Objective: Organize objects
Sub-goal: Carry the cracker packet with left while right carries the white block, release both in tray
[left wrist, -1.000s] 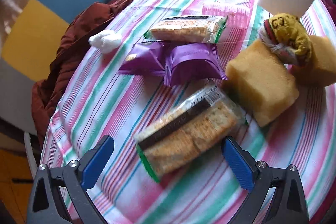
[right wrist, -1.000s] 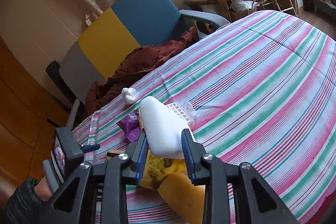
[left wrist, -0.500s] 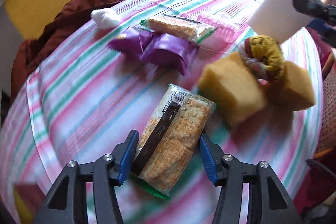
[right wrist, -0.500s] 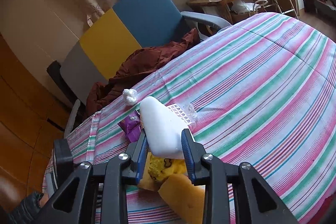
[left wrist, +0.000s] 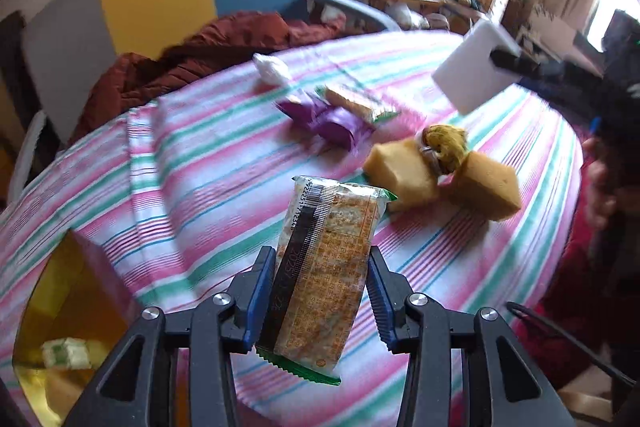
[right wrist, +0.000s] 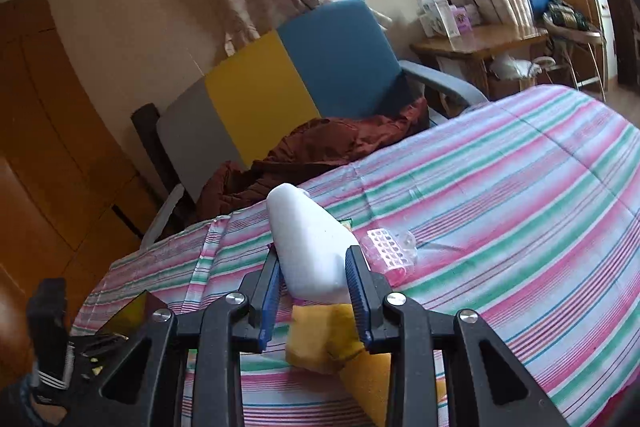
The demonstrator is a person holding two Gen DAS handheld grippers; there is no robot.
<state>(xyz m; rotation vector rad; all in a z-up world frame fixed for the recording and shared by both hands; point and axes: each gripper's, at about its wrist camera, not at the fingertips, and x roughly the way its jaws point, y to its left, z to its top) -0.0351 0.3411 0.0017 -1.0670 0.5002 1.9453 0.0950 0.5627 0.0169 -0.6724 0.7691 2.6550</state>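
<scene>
A glossy, crinkled clear-film cracker packet (left wrist: pixel 324 279) is catching the light, while the striped woven cloth (left wrist: pixel 200 155) over the table is looking matt and soft. Two yellow sponges (left wrist: pixel 404 171) are showing a rough, porous face. The purple wrappers (left wrist: pixel 332 121) are shining like foil. The white block (right wrist: pixel 312 251) is looking smooth and matt between ribbed blue plastic pads (right wrist: pixel 356 291).

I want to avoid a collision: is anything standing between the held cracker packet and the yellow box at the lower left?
Nothing visible: the clear-wrapped cracker packet hangs in the left gripper, and only bare striped tablecloth lies toward the yellow box.
</scene>
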